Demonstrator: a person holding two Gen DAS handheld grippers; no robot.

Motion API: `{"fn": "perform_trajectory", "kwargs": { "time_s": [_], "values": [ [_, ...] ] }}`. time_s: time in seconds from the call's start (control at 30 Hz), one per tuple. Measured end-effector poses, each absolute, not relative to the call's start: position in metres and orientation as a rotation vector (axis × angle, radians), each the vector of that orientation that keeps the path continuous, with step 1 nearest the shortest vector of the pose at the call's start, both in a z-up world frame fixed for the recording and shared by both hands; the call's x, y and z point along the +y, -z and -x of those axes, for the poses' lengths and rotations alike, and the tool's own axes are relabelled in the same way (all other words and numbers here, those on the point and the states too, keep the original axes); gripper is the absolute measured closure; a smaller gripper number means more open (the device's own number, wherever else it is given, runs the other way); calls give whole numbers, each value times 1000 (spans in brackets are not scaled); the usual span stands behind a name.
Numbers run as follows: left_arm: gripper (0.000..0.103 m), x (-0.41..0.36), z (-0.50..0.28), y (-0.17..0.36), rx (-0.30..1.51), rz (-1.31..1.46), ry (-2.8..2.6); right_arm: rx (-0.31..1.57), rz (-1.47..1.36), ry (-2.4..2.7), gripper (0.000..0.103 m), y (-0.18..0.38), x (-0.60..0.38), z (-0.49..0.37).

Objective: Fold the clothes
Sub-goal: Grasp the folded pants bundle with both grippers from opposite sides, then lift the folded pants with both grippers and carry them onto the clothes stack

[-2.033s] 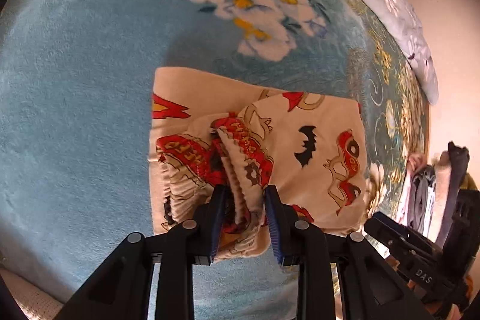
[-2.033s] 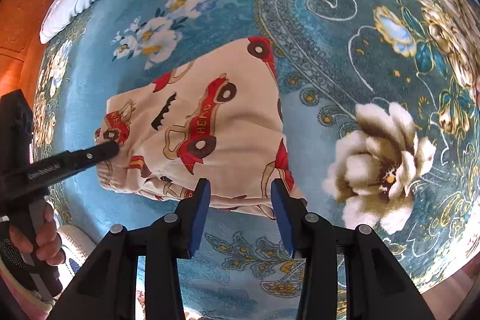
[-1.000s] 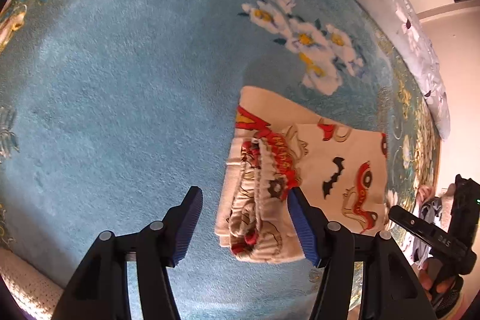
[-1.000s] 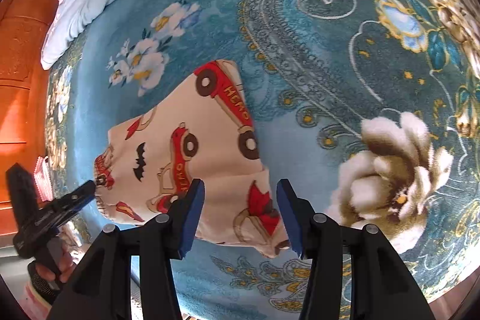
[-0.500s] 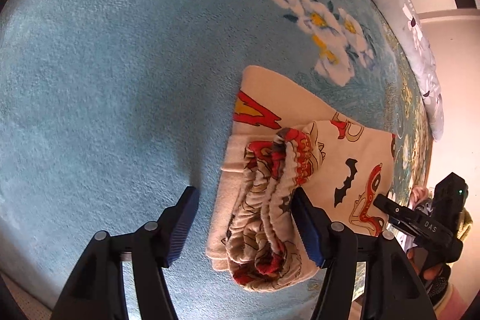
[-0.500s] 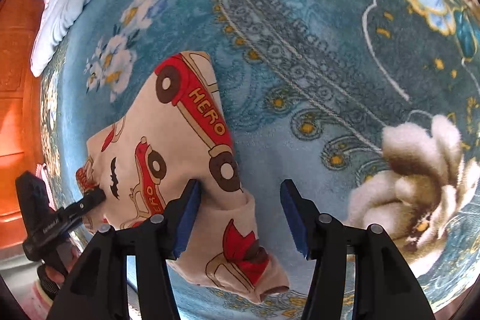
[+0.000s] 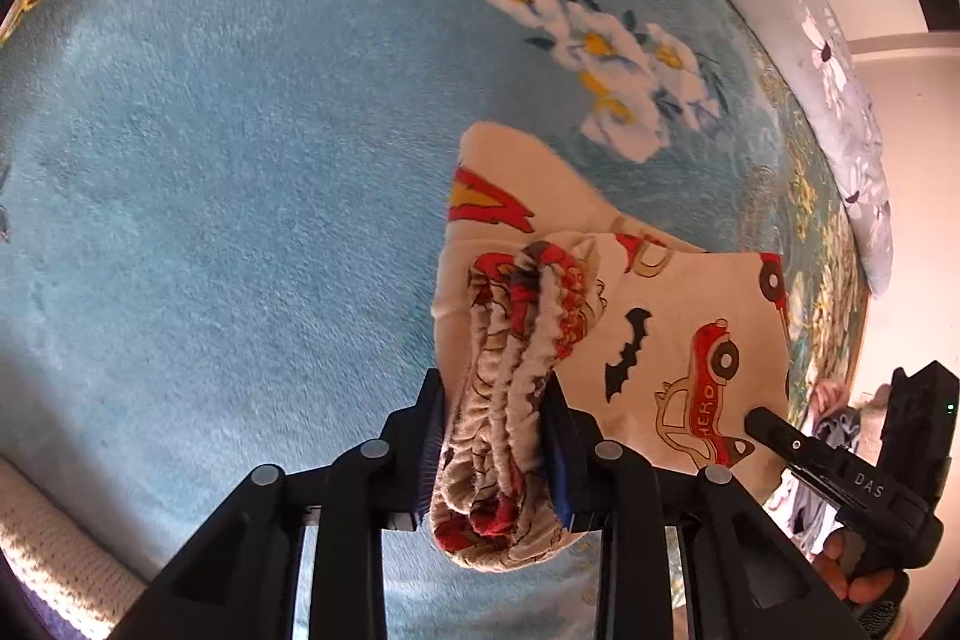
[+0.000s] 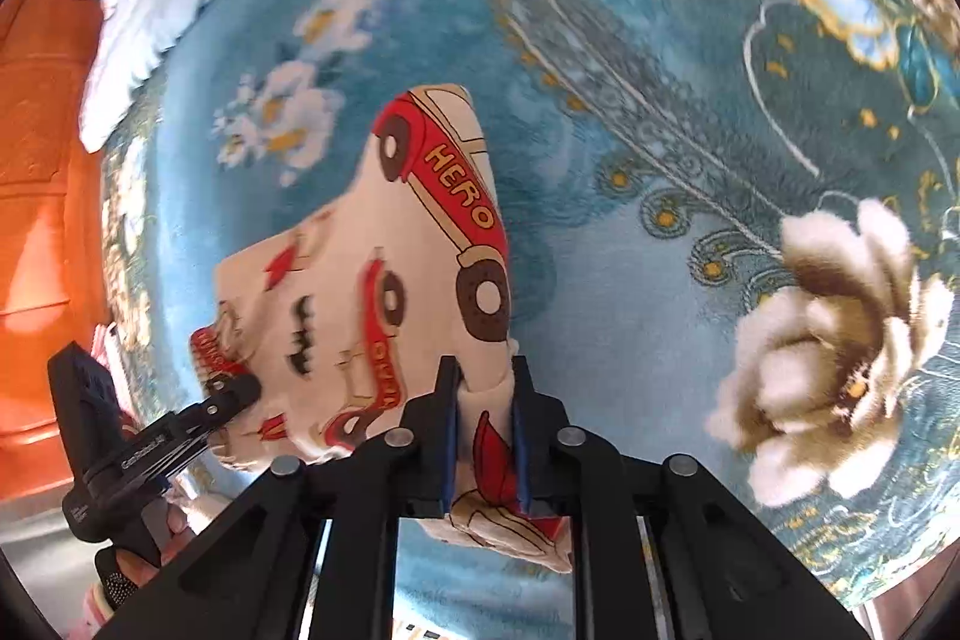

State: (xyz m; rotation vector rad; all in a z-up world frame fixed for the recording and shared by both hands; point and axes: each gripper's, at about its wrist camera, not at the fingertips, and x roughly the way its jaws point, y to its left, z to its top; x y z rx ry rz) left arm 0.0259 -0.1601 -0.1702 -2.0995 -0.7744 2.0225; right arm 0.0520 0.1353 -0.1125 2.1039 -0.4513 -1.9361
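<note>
A cream child's garment (image 7: 678, 322) printed with red "HERO" cars and black bats lies folded on a blue floral blanket (image 7: 240, 160). My left gripper (image 7: 495, 436) is shut on its gathered elastic waistband end, which bunches thickly between the blue pads. My right gripper (image 8: 485, 436) is shut on the opposite folded edge of the same garment (image 8: 420, 244), near a red print. Each view shows the other gripper at the far side: the right one (image 7: 840, 466) in the left wrist view, the left one (image 8: 156, 436) in the right wrist view.
A pale flowered pillow (image 7: 840, 58) lies along the blanket's far edge. An orange wooden headboard (image 8: 42, 160) stands at the left of the right wrist view. More clothes (image 7: 834, 418) are heaped past the blanket's right edge. A large cream flower pattern (image 8: 840, 328) marks the blanket.
Both grippers stood open around the garment's ends half a second ago; both have now closed on the cloth. Earlier, the left gripper had let go of the waistband and pulled back.
</note>
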Motion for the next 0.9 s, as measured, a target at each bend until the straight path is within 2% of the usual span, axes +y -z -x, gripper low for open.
{"fn": "perform_trajectory", "kwargs": {
  "time_s": [0.3,0.43,0.57,0.7,0.9],
  "values": [
    [73,-129,-39,98,-742,1977,-1991,-432,-2049,2000,90,35,163,-79],
    [74,-107,-38,69,-738,1916,-1992,-485,-2035,2033,91,4,189,-91],
    [74,-85,-43,21,-725,1824,-2010,-499,-1960,2088,91,-37,217,-95],
    [74,-35,-29,-26,-713,1710,-2017,-513,-1852,2156,91,-80,248,-92],
    [75,80,-3,-127,-572,1499,-2012,-612,-1601,2287,91,-164,337,-93]
  ]
}}
